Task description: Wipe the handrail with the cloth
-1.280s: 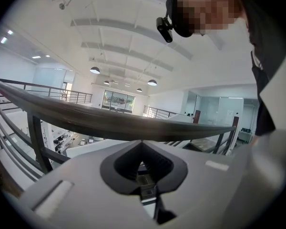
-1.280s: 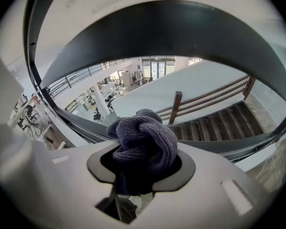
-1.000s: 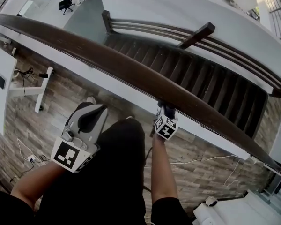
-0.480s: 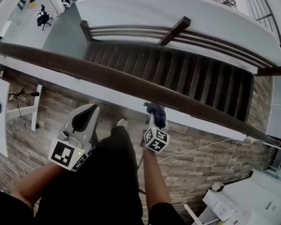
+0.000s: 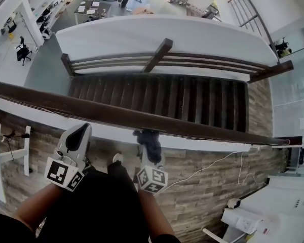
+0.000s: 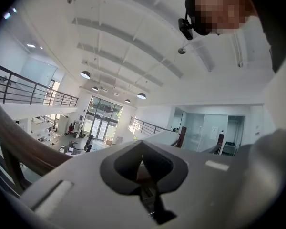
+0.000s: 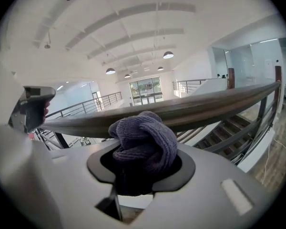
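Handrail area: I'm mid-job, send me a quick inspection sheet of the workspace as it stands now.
Surface: dark wooden handrail, running left to right across the head view.
Job's things: purple knitted cloth, bunched up at the rail's near side; contact unclear.
Clutter: nothing seen on the rail.
Grippers: right gripper shut on the cloth; left gripper shut, empty, on the person's side of the rail.
Cables: white cable lying across the wood floor at right.
Surroundings: staircase beyond the rail; office chair on the lower level.

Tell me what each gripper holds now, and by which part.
The right gripper holds the bunched cloth by its lower end; the left gripper is shut on nothing.
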Tool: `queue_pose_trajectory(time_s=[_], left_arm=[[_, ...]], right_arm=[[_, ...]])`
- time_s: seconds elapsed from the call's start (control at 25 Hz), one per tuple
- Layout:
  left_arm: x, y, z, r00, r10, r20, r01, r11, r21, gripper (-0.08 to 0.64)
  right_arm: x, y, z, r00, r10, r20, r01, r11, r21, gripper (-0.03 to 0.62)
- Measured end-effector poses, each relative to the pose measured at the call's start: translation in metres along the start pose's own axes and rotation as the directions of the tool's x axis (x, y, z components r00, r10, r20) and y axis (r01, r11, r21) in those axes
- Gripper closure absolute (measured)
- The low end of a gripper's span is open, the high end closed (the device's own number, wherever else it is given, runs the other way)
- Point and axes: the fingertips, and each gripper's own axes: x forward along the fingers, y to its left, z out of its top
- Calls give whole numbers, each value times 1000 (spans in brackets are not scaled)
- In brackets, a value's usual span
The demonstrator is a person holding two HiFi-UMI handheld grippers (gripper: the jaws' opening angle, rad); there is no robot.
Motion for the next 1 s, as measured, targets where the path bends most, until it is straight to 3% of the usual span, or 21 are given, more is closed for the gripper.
queue_pose_trajectory(time_s=[0.24,0.44,0.52,0.72,1.0], left_arm=[[-10,25,-6,1000,23,-2,-23,997,-70,560],[-15,33,-11,1000,23,12,-23,999,-36,560],[-10,36,-20,1000,21,0,-21,999,-38,560],[-2,36,-19,1000,11,15,-11,1000,-6,560],[7,20,-15,998,-18,61,16,1000,26,560]], right_arm=[[-18,35,42,992,3,130,6,998,-69,437],[-31,78,74,975,93,204,-50,977,-205,437],[-34,88,86,966,120,227,-69,974,-217,439],[-36,75,63,975,140,170,-86,953,-291,445],[-50,86,97,940,149,305,-79,970,-231,445]])
